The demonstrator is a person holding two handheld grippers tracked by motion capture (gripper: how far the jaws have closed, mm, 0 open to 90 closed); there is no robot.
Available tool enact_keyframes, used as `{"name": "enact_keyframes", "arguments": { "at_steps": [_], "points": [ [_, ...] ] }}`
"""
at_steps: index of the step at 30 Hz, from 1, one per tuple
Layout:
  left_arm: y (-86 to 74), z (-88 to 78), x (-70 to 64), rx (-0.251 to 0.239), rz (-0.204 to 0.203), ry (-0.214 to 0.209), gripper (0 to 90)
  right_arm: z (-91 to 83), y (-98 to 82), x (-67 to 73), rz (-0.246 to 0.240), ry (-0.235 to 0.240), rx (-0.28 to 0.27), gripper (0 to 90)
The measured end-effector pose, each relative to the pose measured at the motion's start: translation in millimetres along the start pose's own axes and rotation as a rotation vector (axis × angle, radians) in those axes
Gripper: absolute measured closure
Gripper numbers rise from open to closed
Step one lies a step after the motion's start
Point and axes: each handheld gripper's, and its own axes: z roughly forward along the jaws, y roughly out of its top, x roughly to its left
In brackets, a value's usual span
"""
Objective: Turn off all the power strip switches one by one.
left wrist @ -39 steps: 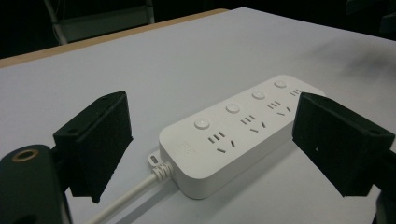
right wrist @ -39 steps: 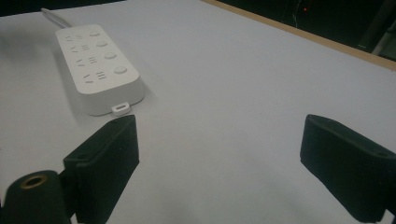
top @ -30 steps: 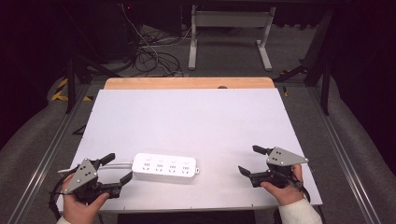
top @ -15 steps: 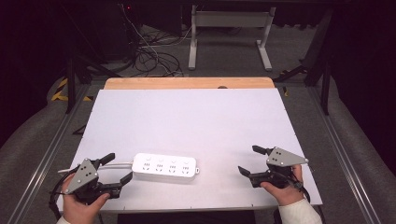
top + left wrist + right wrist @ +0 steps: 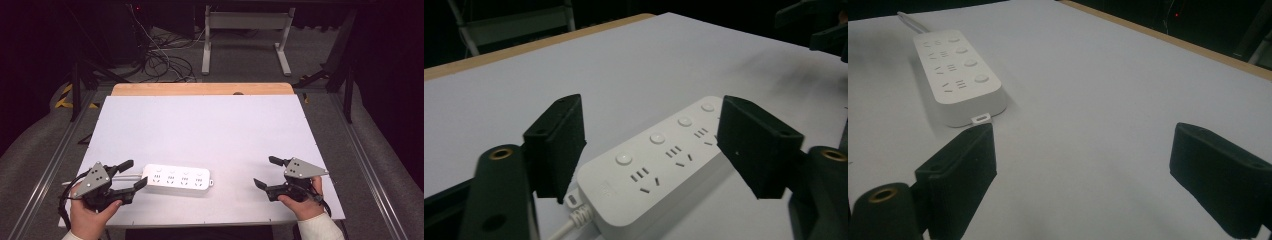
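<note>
A white power strip with several sockets and round buttons lies flat near the table's front edge, its cord leaving its left end. My left gripper is open just left of the strip, its jaws wide on either side of the cord end and touching nothing. In the left gripper view the power strip runs away between the jaws. My right gripper stands open at the front right, well clear of the strip. In the right gripper view the power strip lies ahead at the upper left.
The white table top has a wooden strip along its far edge. Behind the table stand a metal frame and loose cables on the floor. Metal rails run along both sides.
</note>
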Motion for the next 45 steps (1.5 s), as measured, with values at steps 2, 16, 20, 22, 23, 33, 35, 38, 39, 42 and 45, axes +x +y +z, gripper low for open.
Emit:
{"name": "enact_keyframes", "arguments": {
  "at_steps": [2, 16, 20, 22, 23, 33, 35, 38, 39, 42, 45],
  "points": [
    [3.9, 4.9, -1.9, 0.008, -0.026, -0.026, 35.6, 0.1, 0.1, 0.2, 0.003, 0.002, -0.002, 12.0],
    [20.5, 41.3, 0.3, 0.11, -0.013, -0.016, 44.4, 0.1, -0.6, 0.2, 0.002, 0.01, -0.002, 12.2],
    [22.5, 48.2, 2.8, 0.124, -0.011, -0.012, 46.3, 0.2, -0.6, 0.3, 0.001, 0.01, -0.002, 12.2],
    [22.9, 51.1, 2.6, 0.125, -0.02, -0.013, 47.3, 0.4, -0.8, 0.2, 0.001, 0.011, -0.001, 12.2],
    [23.2, 51.8, 3.3, 0.126, -0.017, -0.015, 48.2, 0.4, -0.9, 0.2, 0.002, 0.011, -0.001, 12.2],
    [26.1, 52.5, 3.4, 0.192, -0.059, -0.011, 80.6, 1.6, -1.4, 1.1, -0.004, 0.014, 0.006, 13.0],
    [26.1, 54.2, 6.9, 0.231, -0.038, 0.008, 90.0, 1.6, -1.3, 1.2, -0.006, 0.014, 0.005, 13.0],
    [25.7, 56.3, 9.8, 0.252, -0.042, 0.021, 90.0, 1.7, -1.3, 1.4, -0.007, 0.015, 0.005, 13.0],
    [26.0, 56.7, 10.9, 0.257, -0.037, 0.028, 90.0, 1.6, -1.3, 1.4, -0.007, 0.016, 0.005, 13.0],
    [26.1, 60.1, 11.7, 0.284, -0.05, 0.028, 90.0, 1.7, -1.3, 1.3, -0.008, 0.016, 0.005, 13.0],
    [25.7, 65.3, 13.6, 0.325, -0.057, 0.018, 90.0, 1.8, -1.3, 1.6, -0.009, 0.016, 0.007, 13.0]
  ]
}}
